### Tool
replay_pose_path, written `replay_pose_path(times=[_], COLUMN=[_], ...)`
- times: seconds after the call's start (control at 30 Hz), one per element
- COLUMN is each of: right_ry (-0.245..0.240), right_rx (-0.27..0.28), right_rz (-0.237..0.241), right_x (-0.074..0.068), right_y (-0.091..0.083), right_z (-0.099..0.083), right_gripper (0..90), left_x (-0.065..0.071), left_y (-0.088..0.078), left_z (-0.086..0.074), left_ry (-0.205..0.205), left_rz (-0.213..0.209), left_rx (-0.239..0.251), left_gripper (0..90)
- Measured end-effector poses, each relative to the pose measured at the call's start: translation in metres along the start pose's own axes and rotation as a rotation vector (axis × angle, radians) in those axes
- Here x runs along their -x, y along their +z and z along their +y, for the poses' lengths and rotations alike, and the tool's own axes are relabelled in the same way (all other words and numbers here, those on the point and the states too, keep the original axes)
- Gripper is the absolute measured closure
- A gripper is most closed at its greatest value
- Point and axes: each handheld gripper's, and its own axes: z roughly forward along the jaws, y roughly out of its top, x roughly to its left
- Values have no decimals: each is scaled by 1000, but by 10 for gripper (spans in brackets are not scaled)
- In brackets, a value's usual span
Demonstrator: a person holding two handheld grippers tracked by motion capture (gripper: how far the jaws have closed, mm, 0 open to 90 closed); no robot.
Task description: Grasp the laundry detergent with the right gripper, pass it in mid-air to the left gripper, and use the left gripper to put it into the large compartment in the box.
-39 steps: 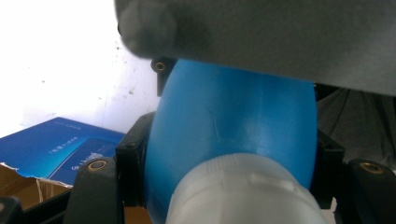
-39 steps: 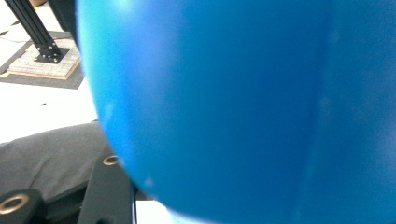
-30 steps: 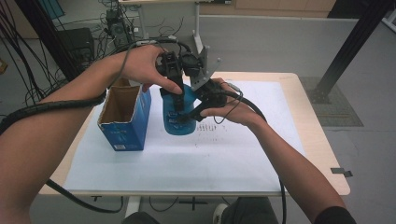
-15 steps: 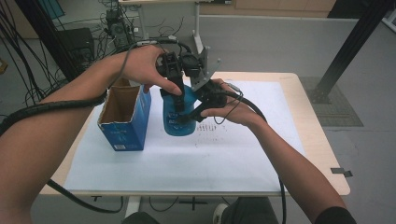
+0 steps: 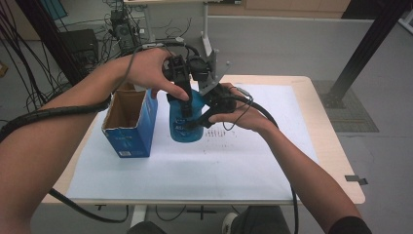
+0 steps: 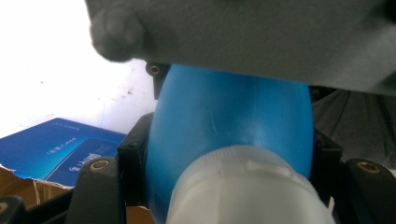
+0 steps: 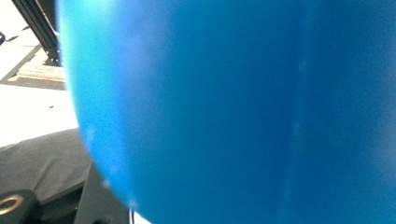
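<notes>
A blue bottle with a white cap stands on the white sheet near the middle of the table. My left gripper comes down from above, shut on the bottle's upper part. In the left gripper view the bottle sits between both black jaws, white cap nearest the camera. My right gripper reaches in from the right and is shut on the bottle's body. In the right gripper view the bottle's blue wall is pressed close to the lens.
An open blue cardboard box stands just left of the bottle, its top flaps up. The table's wooden edge runs along the right. Cables trail from both grippers, and a black frame post rises beyond the far right corner.
</notes>
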Motion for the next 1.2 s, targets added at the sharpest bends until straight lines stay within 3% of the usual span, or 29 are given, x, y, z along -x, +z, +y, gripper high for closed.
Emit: replay_pose_path(times=[0.2, 0.7, 1.2], right_ry=[6, -10, 8], right_rx=[0, 11, 8], right_rz=[8, 10, 13], right_x=[0, 1, 0], right_y=[0, 2, 2], right_z=[-1, -1, -1], right_gripper=[407, 395, 399], left_x=[0, 2, 1], left_y=[0, -1, 1], left_z=[0, 0, -1], left_ry=[12, 1, -6], left_rz=[-1, -1, -5], left_rx=[-14, -18, -16], left_gripper=[363, 364, 364])
